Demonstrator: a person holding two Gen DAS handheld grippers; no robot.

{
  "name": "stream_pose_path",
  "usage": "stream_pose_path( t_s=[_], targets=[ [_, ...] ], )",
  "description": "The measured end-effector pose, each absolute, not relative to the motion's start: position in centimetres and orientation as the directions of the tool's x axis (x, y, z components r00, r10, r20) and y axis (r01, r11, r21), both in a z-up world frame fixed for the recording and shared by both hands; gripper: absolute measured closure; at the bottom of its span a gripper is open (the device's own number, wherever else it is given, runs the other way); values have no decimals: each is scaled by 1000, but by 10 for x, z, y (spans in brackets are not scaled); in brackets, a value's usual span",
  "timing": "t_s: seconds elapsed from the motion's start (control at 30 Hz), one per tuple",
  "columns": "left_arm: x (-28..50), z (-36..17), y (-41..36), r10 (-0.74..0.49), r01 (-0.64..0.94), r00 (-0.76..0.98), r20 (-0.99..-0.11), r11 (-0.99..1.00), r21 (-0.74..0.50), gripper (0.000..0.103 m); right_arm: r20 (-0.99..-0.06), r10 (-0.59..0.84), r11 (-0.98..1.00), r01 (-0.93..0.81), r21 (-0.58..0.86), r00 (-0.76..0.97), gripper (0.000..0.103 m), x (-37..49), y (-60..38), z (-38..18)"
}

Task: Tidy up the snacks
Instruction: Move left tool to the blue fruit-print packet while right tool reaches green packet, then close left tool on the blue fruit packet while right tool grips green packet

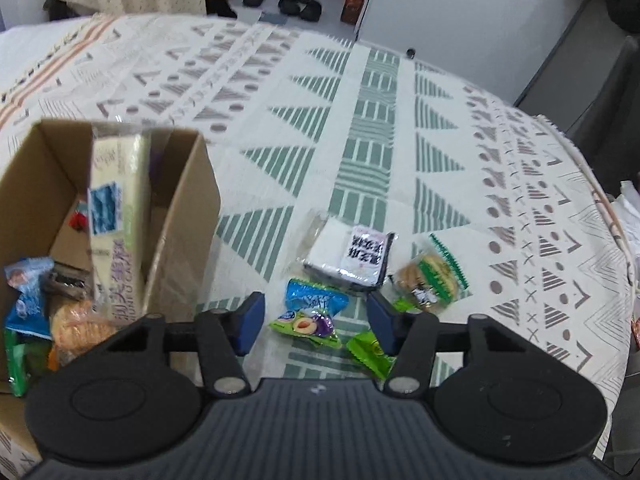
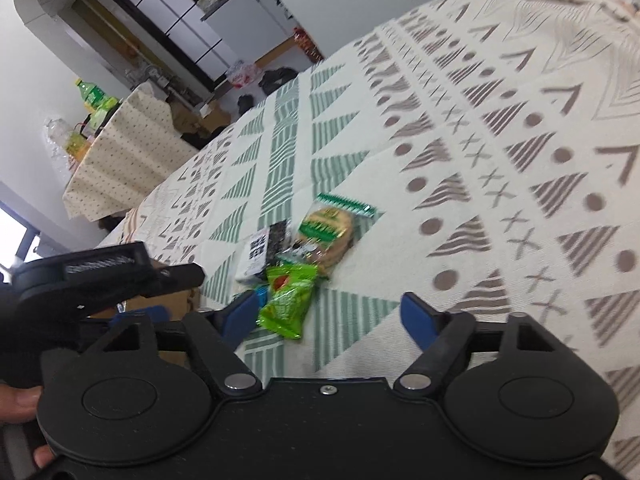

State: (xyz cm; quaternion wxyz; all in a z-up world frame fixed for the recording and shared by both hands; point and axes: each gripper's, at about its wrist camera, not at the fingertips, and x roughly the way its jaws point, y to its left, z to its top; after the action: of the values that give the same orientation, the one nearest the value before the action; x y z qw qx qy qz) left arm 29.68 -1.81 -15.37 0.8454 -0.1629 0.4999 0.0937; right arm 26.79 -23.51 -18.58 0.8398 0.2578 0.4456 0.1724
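On the patterned tablecloth (image 1: 400, 152), my left gripper (image 1: 316, 320) is open just above a green-and-purple plum candy (image 1: 308, 326) and a blue packet (image 1: 316, 300); its pads touch neither. A small green packet (image 1: 370, 354) lies by its right finger. Beyond it are a black-and-white packet (image 1: 352, 258) and a green-trimmed cookie packet (image 1: 432, 276). At the left, a cardboard box (image 1: 188, 208) holds a tall pale-green packet (image 1: 116, 208) and several snacks. My right gripper (image 2: 330, 314) is open, and a green packet (image 2: 286, 300) lies by its left finger. The cookie packet (image 2: 328, 236) is farther on.
The left tool's black body (image 2: 100, 276) and a person's hand (image 2: 20, 400) sit close at the right gripper's left. A second table with a dotted cloth (image 2: 120, 152) carries bottles (image 2: 94, 98). Shoes (image 1: 296, 2) lie on the floor past the table's far edge.
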Motion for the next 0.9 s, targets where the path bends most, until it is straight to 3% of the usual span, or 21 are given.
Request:
stream_pose_path(
  t_s=[0.4, 0.67, 0.77, 0.8, 0.9],
  targets=[
    [312, -185, -11, -4, -352, 418, -908, 921, -166, 62, -688, 565, 790, -58, 610, 456, 50, 294, -198, -206],
    [316, -200, -9, -36, -361, 384, -923, 914, -186, 66, -729, 526, 828, -67, 557, 438, 54, 302, -180, -211],
    [316, -200, -11, -29, -355, 384, -923, 918, -177, 70, -741, 510, 842, -79, 533, 438, 62, 303, -175, -211],
    [315, -200, -12, -38, -354, 387, -921, 917, -186, 72, -740, 517, 839, -86, 537, 430, 73, 302, -174, -211],
    [311, -198, -12, -56, -349, 396, -917, 914, -207, 74, -738, 528, 830, -74, 553, 420, 75, 301, -175, -210]
  ],
)
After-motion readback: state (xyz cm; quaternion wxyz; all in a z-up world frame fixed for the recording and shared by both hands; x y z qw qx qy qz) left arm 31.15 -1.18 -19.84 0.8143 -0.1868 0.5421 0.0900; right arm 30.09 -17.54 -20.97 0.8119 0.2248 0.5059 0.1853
